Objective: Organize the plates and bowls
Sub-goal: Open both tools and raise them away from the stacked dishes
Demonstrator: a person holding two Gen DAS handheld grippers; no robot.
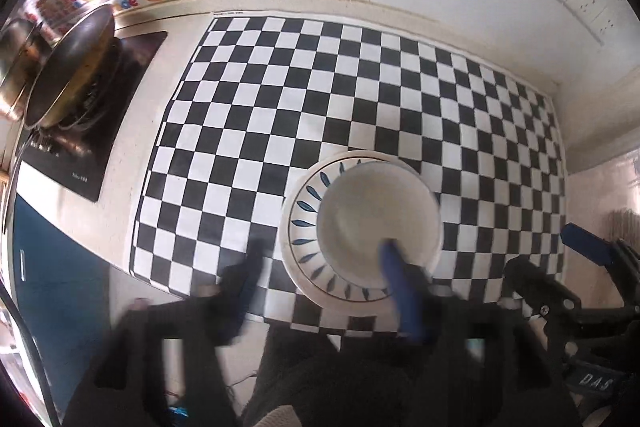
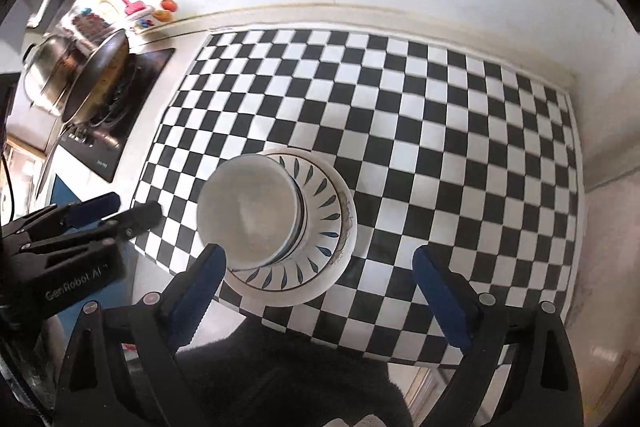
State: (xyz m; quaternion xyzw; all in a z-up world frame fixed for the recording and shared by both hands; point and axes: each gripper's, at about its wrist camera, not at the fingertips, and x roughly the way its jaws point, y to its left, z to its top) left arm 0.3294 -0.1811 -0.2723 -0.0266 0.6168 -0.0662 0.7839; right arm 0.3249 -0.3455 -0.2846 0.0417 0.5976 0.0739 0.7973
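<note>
Right tongs (image 2: 320, 267) nearest, blue pads wide apart and holding nothing, left tongs (image 1: 320, 267) also apart and empty, blurred, white bowl (image 2: 248, 207) stacked on blue-leaf plate (image 2: 320, 203), stack on checkered mat (image 2: 440, 107) near the bench's near edge, steel pans (image 2: 76, 75) far left.

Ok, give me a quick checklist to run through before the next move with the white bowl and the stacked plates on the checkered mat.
1. Right gripper free of load: ok, jaws open, nothing between them.
2. Left gripper free of load: ok, jaws apart and nothing gripped, though blurred.
3. Plain white bowl seated on the blue-leaf-patterned plate: ok, upright but off-centre.
4. Leaf plate sitting on a larger white plate beneath: ok, only its rim shows.
5. Stack fully on the black-and-white checkered mat: ok, near its front edge.
6. More dishes left to sort: cannot tell, none visible elsewhere.
</note>
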